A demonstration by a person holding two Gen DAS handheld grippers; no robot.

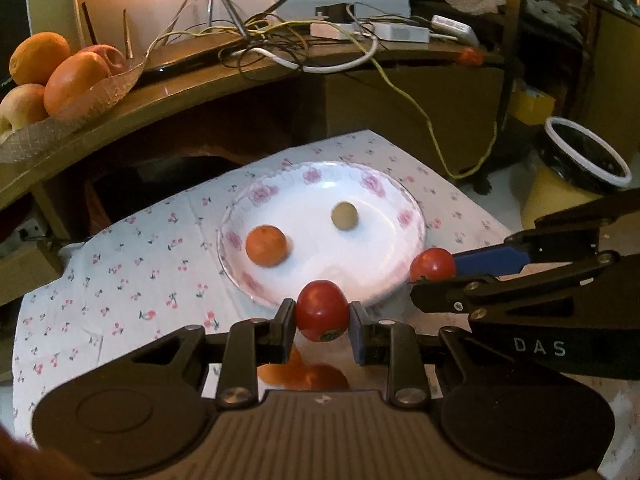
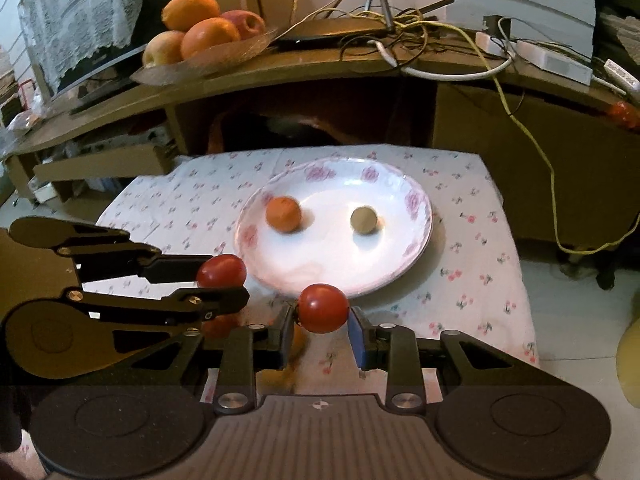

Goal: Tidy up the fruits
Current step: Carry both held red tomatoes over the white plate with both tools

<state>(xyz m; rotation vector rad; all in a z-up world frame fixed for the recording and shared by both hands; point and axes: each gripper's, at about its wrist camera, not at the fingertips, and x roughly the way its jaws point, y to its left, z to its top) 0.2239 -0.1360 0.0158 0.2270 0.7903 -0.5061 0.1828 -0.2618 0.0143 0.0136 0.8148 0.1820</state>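
two wrist fisheyes, close, angled down, both sharing flowered plate (image 1: 384, 184)

- The left claw (image 1: 322, 316) is black, with ridged grey housing, two round black discs and silver screws at the linkages.
- Its fingers (image 1: 358, 336) carry blue pads.
- The right claw (image 2: 322, 314) looks identical; white lettering on its body possibly reads "DAS".

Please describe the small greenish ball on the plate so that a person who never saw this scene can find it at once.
Find the white plate with pink flowers on the cherry-print cloth. Two small round fruits lie on it, apart from each other. The one you want is the dull olive-green ball; its neighbour is orange and bigger, and the red tomatoes are held in the grippers, not on the plate.
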